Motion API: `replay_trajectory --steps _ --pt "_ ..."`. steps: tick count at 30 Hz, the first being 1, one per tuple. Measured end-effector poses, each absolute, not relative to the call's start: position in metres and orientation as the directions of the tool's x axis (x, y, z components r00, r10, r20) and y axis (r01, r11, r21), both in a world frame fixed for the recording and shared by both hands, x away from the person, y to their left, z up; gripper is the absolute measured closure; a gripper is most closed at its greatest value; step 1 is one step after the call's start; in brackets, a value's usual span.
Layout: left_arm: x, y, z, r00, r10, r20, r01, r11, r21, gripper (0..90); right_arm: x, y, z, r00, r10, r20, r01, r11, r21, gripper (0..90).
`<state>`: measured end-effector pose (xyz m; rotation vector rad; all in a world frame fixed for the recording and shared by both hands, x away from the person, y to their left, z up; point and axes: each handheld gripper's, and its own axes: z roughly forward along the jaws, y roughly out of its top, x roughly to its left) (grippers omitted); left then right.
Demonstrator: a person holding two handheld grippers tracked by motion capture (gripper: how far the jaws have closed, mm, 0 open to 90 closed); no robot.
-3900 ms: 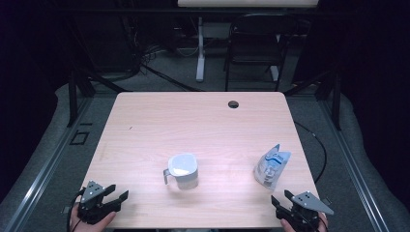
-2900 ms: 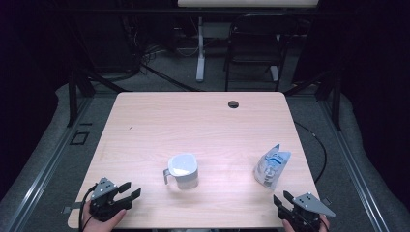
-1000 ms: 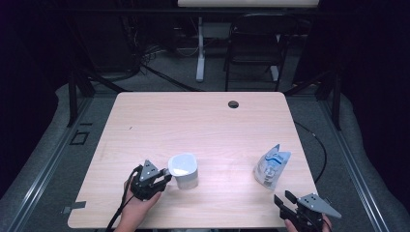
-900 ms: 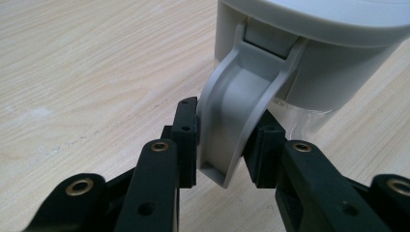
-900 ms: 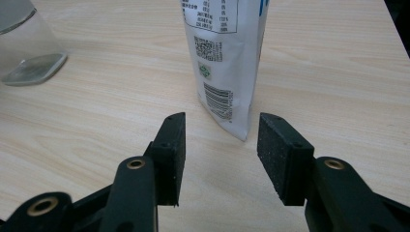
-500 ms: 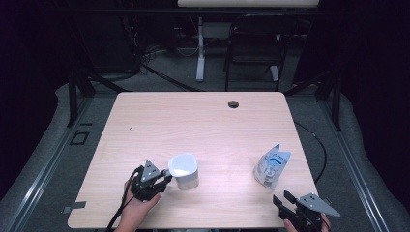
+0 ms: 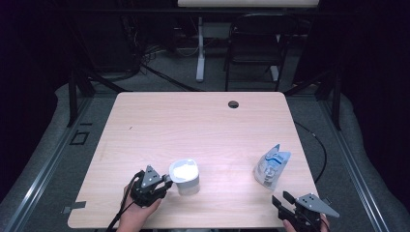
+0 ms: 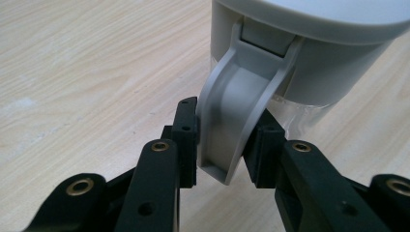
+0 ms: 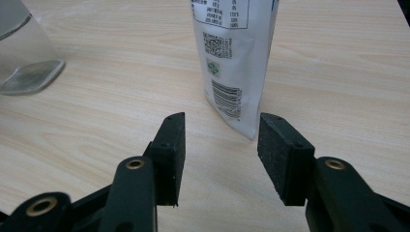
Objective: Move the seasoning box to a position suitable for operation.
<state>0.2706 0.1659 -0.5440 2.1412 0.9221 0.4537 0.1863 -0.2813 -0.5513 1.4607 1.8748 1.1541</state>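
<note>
My left gripper sits right at the grey handle of the white jug. The handle runs down between my two black pads, which press against it from either side, so I have it clamped. The jug's body rises just ahead of my jaws, standing upright on the wooden table. My right gripper rests at the near right corner with its jaws apart and nothing between them. The white pouch stands just ahead of it, slightly off to one side, not touching the pads. A few seconds ago my left gripper was back at the near left corner, well apart from the jug; now it has come in beside the jug. My right gripper, the pouch and the jug have kept their places.
</note>
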Motion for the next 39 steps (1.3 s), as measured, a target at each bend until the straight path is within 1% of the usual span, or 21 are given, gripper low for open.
replay_trajectory --steps 10,16,18,21,24,28,33,37,39 --pt "0.258 0.167 -0.546 0.712 0.702 0.016 0.449 -0.473 0.758 69.9 0.186 -0.278 -0.552 -0.315 0.943 0.104 0.528 0.084 0.845 54.8" --pt "0.253 0.167 -0.548 0.73 0.684 0.012 0.428 -0.471 0.771 69.9 0.182 -0.272 -0.549 -0.337 0.939 0.065 0.509 0.123 0.852 56.0" --pt "0.254 0.167 -0.547 0.735 0.678 0.012 0.428 -0.478 0.767 69.9 0.181 -0.27 -0.548 -0.345 0.937 0.052 0.503 0.138 0.853 58.9" --pt "0.254 0.167 -0.547 0.742 0.67 0.017 0.42 -0.484 0.767 69.9 0.18 -0.267 -0.547 -0.384 0.922 0.053 0.512 0.164 0.843 68.2" --pt "0.253 0.165 -0.547 0.743 0.669 0.017 0.421 -0.487 0.765 69.9 0.18 -0.266 -0.546 -0.392 0.919 0.04 0.511 0.181 0.84 69.5" --pt "0.251 0.163 -0.547 0.752 0.659 0.018 0.415 -0.494 0.764 69.9 0.18 -0.266 -0.546 -0.38 0.924 0.048 0.507 0.164 0.846 69.3" --pt "0.249 0.158 -0.547 0.777 0.629 0.017 0.394 -0.507 0.767 69.9 0.179 -0.266 -0.545 -0.391 0.917 0.073 0.496 0.144 0.856 64.7" --pt "0.249 0.157 -0.548 0.776 0.631 0.01 0.394 -0.498 0.773 69.9 0.18 -0.264 -0.545 -0.406 0.91 0.082 0.497 0.144 0.856 64.6" --pt "0.25 0.158 -0.548 0.773 0.634 -0.007 0.405 -0.486 0.774 69.4 0.18 -0.263 -0.545 -0.414 0.908 0.069 0.497 0.162 0.853 65.5"
